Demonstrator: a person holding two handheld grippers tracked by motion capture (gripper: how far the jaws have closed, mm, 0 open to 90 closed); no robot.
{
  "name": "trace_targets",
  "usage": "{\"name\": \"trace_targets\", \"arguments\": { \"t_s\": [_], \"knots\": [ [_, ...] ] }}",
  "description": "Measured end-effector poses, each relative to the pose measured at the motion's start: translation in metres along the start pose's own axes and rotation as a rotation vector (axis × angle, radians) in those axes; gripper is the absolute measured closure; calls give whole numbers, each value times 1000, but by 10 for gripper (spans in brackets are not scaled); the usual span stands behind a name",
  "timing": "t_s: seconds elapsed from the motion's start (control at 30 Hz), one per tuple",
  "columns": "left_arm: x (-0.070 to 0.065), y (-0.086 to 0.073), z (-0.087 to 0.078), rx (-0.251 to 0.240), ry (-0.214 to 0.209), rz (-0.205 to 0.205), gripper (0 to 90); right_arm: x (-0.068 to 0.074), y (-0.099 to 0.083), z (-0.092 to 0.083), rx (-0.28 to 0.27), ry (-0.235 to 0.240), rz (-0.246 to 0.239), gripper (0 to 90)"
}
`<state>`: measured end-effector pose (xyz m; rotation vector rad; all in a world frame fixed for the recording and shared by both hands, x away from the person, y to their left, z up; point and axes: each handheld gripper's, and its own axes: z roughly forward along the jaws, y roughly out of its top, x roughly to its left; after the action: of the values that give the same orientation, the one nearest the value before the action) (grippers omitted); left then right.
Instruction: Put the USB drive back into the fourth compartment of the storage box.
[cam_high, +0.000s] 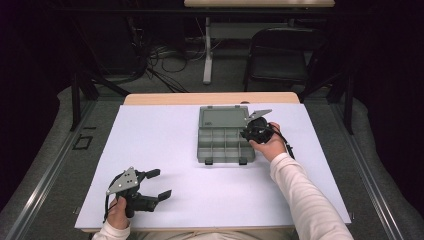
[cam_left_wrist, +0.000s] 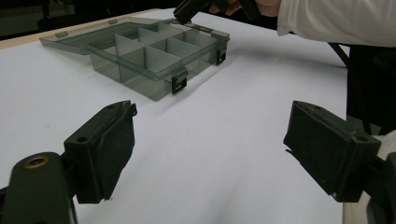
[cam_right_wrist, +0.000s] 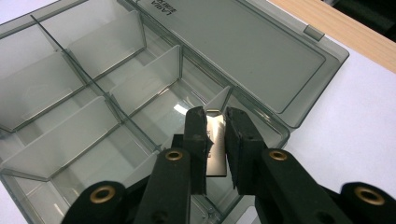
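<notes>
Now right tongs pinch divider (over organizer box).

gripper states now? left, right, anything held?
Left gripper: open, holding nothing, over the white table.
Right gripper: shut on a divider of the open compartment box.

The high view is looking forward and down on the whole table from above the person's side. The left gripper view is facing low across it toward the distant compartment box, while the right gripper view is hovering close over that same box.
</notes>
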<state>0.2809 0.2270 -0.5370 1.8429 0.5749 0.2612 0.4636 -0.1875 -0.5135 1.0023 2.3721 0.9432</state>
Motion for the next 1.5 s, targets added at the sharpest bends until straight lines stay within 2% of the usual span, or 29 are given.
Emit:
{"name": "trace_targets", "arguments": {
  "t_s": [1.0, 1.27, 1.5],
  "knots": [
    [-1, 0, -1, 3, 3, -1, 157, 2, -2, 5, 19, -4, 0, 790],
    [0, 0, -1, 2, 5, -2, 157, 2, -1, 2, 8, -7, 1, 736],
    [0, 0, -1, 1, 7, -2, 157, 4, 0, -2, -1, -13, -11, 631]
  ]
}}
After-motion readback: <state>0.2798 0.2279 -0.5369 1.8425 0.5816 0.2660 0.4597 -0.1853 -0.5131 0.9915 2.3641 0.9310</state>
